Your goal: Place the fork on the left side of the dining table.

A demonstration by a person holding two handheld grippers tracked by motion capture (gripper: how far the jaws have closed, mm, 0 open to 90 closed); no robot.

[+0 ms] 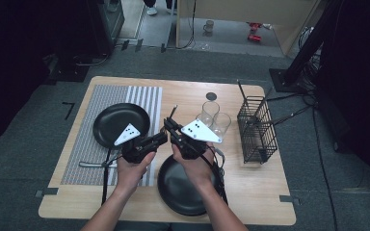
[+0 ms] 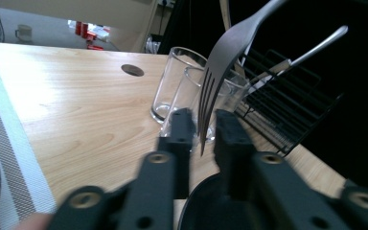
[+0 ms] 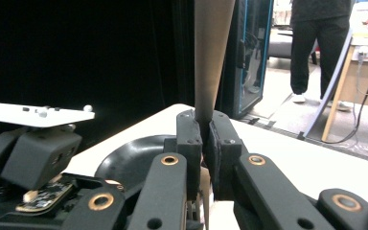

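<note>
A metal fork point(image 2: 220, 57) stands between the two grippers above the table's middle. My right gripper point(image 3: 203, 127) is shut on its handle point(image 3: 211, 57), which rises from between the pads. The tines hang down between the jaws of my left gripper point(image 2: 203, 122), which stand slightly apart with a gap on each side, not pressing on them. In the high view the left gripper point(image 1: 163, 137) and right gripper point(image 1: 171, 126) meet tip to tip, with the fork's handle point(image 1: 174, 110) poking up behind them.
One black plate point(image 1: 101, 134) lies on the striped placemat point(image 1: 84, 144), another point(image 1: 173, 202) below my hands near the front edge. Two glasses point(image 1: 210, 109) point(image 1: 220, 122) stand right of the grippers, beside a black wire rack point(image 1: 256, 130) holding cutlery. A utensil point(image 1: 94, 164) lies on the placemat.
</note>
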